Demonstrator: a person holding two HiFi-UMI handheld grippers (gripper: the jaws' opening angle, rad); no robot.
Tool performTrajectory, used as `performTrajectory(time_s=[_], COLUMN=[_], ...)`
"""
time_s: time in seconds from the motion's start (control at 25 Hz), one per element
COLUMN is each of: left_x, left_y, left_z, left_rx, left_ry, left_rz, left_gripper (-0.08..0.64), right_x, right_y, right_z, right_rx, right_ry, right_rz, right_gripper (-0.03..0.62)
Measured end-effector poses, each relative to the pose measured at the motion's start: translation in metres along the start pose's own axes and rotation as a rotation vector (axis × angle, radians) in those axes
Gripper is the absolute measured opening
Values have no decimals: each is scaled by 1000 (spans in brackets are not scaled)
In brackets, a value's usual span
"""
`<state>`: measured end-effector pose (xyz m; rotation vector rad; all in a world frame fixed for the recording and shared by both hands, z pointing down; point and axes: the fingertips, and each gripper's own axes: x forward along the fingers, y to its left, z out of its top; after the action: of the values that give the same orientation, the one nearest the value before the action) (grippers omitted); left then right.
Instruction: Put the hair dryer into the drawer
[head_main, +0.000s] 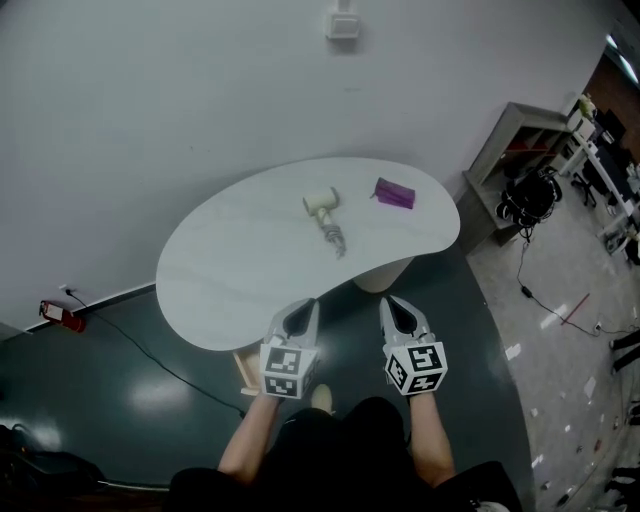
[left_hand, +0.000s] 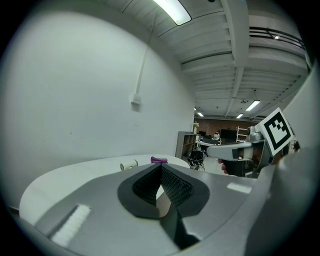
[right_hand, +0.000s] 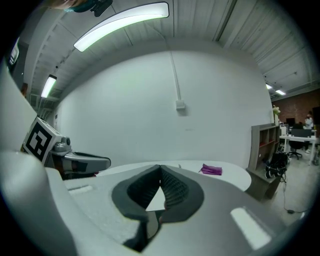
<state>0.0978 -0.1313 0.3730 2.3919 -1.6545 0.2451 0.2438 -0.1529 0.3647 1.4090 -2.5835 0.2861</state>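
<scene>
One hair dryer (head_main: 320, 204), cream, lies on its side in the middle of the white table (head_main: 220, 270), with its cord on your side. A purple pouch (head_main: 394, 193) is near it but apart. No drawer is plainly in view. Your left gripper (head_main: 303, 308) and right gripper (head_main: 397, 306) are side by side at the table's near edge, well short of the dryer. Each has its jaws closed tip to tip on nothing. This reads as an approach posture; you'd have to part the jaws before taking the body.

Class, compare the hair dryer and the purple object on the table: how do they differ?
The hair dryer is cream; the purple object is vivid purple. The hair dryer trails a grey cord; the purple object is a flat slab. Both lie untouched on the white table.
</scene>
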Motion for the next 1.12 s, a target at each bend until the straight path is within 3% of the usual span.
performTrajectory(time_s=[0.48, 1.12], left_x=[38, 143], left_y=[38, 114], left_z=[-5, -19], left_rx=[-34, -118], left_ry=[19, 68], left_rz=[70, 211], left_gripper=[6, 6], right_x=[65, 229], right_y=[-10, -47], right_z=[-4, -16], right_rx=[-9, -10], right_ry=[37, 170], right_rz=[76, 257], right_gripper=[2, 2])
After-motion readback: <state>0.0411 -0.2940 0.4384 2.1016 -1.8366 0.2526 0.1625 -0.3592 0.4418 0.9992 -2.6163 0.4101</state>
